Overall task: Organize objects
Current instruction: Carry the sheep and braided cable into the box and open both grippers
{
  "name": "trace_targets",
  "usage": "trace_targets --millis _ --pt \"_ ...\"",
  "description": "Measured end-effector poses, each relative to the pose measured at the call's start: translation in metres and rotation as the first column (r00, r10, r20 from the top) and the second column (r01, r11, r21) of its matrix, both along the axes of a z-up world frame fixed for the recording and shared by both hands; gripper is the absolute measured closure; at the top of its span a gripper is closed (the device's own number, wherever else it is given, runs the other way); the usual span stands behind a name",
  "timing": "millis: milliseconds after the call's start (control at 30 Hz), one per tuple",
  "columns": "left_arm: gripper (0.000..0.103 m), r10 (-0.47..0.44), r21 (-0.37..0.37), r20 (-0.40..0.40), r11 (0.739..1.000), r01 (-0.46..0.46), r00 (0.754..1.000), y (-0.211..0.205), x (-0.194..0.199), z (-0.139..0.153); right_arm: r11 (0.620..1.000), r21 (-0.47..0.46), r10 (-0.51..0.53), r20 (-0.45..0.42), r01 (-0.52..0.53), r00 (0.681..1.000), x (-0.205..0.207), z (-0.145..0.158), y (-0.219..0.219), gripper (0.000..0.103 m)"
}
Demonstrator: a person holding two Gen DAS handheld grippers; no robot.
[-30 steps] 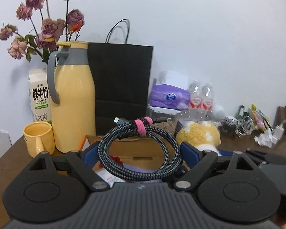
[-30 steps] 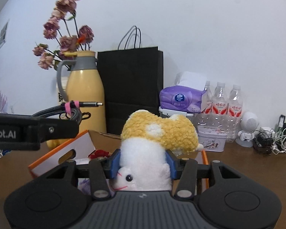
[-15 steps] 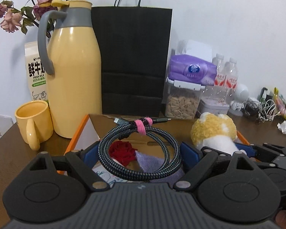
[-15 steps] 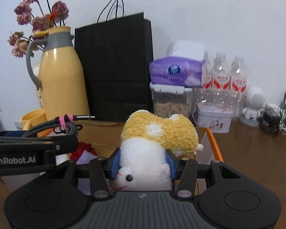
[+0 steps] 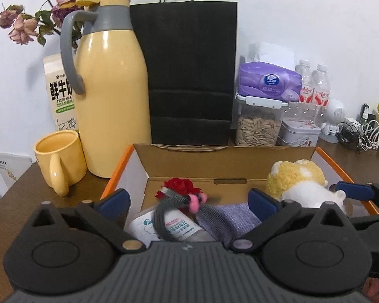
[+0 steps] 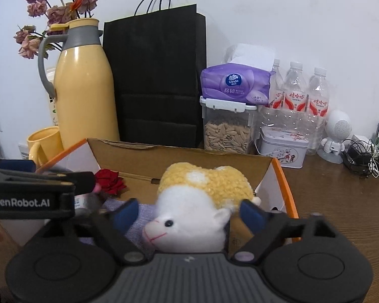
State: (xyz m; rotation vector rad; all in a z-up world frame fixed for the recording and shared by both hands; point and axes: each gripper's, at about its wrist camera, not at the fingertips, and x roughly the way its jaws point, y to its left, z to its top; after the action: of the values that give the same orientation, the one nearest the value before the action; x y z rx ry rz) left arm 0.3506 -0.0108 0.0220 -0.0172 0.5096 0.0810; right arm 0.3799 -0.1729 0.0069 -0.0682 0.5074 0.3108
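Both jaws opening: left gripper (image 5: 187, 203) drops cable (image 5: 171, 202); right gripper (image 6: 189, 212) frees plush (image 6: 202, 197). Your withdrawal could snag either at the box (image 5: 240, 159) rim.

Wall (image 5: 303, 12): plain white, running behind everything ahead of the tool; soft shadows are falling on it at far left
Table (image 6: 341, 202): brown wood grain, stretching ahead and off to the right; it is carrying a row of household items along the wall
Light: even and diffuse; it is glinting faintly on the table surface
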Motion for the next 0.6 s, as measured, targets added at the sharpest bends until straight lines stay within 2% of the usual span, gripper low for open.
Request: trace_targets --millis 100,400,600 --pt "0.000 -0.010 0.005 0.001 1.000 0.010 1.000 -0.003 0.000 0.000 1.000 0.001 0.003 -0.018 -0.003 1.000 0.000 0.001 0.000 0.000" --pt "0.000 0.001 -0.011 0.027 1.000 -0.001 1.000 -0.001 -0.007 0.008 1.000 0.017 0.002 -0.004 -0.002 1.000 -0.006 0.008 -0.002 0.000" --pt "0.000 -0.003 -0.027 0.080 1.000 0.005 0.997 0.001 -0.023 0.024 0.999 0.033 0.008 0.025 -0.009 1.000 -0.017 0.020 -0.006 0.000"
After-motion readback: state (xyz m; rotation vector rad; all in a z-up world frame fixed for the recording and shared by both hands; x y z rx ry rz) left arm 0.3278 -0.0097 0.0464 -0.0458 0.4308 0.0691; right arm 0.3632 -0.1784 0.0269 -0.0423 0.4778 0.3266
